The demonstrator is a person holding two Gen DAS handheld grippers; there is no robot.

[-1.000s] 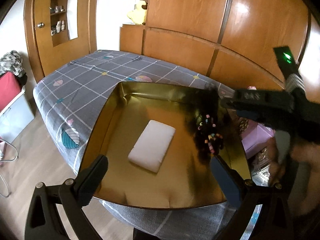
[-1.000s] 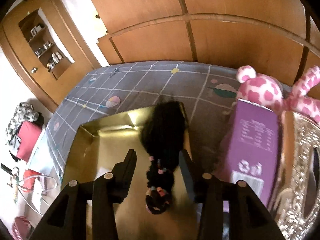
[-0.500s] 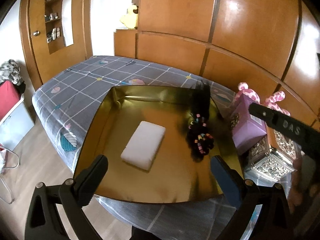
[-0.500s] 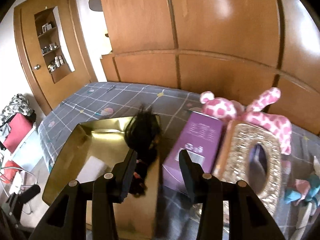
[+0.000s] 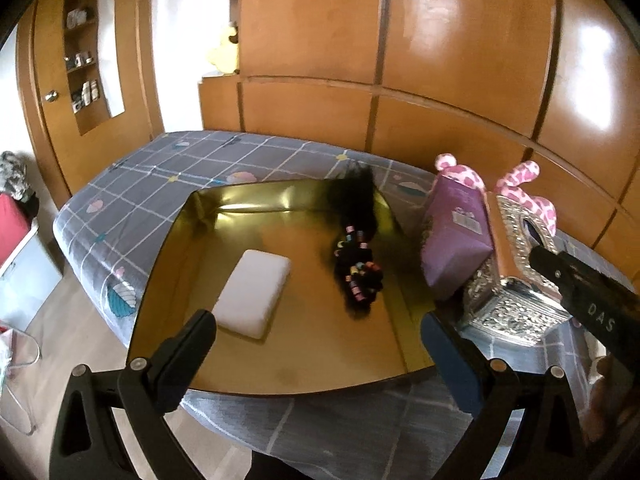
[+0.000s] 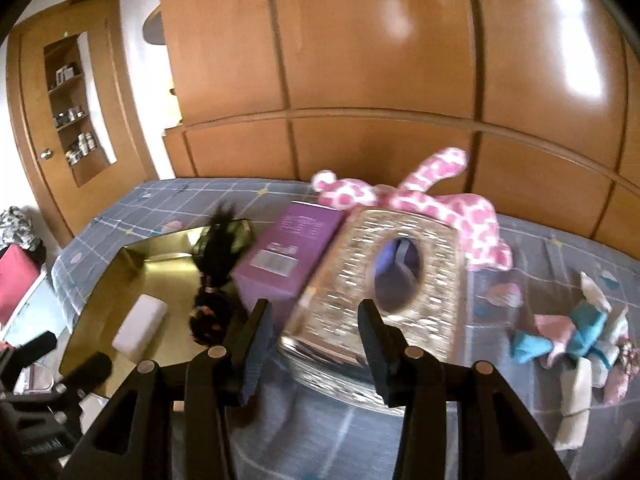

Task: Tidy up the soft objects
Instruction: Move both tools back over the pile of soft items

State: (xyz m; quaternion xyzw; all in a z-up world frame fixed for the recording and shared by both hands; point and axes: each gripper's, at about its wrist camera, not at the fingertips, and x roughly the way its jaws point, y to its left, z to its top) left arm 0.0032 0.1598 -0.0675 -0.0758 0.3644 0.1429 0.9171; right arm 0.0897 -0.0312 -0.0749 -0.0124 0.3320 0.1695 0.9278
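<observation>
Two grippers: both in view, both holding nothing
left gripper (image 5: 316, 340): jaws spread wide, hovering over near edge of gold tray (image 5: 280, 376)
right gripper (image 6: 316, 344): jaws parted, nothing between them, above silver tissue box (image 6: 372, 280); its body shows in left view with letters "DAS" readable
gold tray: sits on grey plaid bed sheet (image 5: 168, 176), shiny inside
white pad (image 5: 252, 292): flat soft rectangle, lying in tray, left of centre
black hair bundle (image 5: 356, 248): in tray along right wall, coloured bands on it, loose end pokes over far rim
purple box (image 6: 288, 256): just beside tray on its right, touching tissue box; barcode label and white print on it, too blurred to read
silver tissue box: ornate, oval opening on top, right of purple box
pink spotted plush (image 6: 420, 204): behind purple box and tissue box, against wooden headboard (image 6: 360, 148)
small cloth toys (image 6: 576, 332): pink, blue, white pile on sheet, far right, well apart from tray
shelf niche (image 5: 84, 76): small bottles, labels unreadable
</observation>
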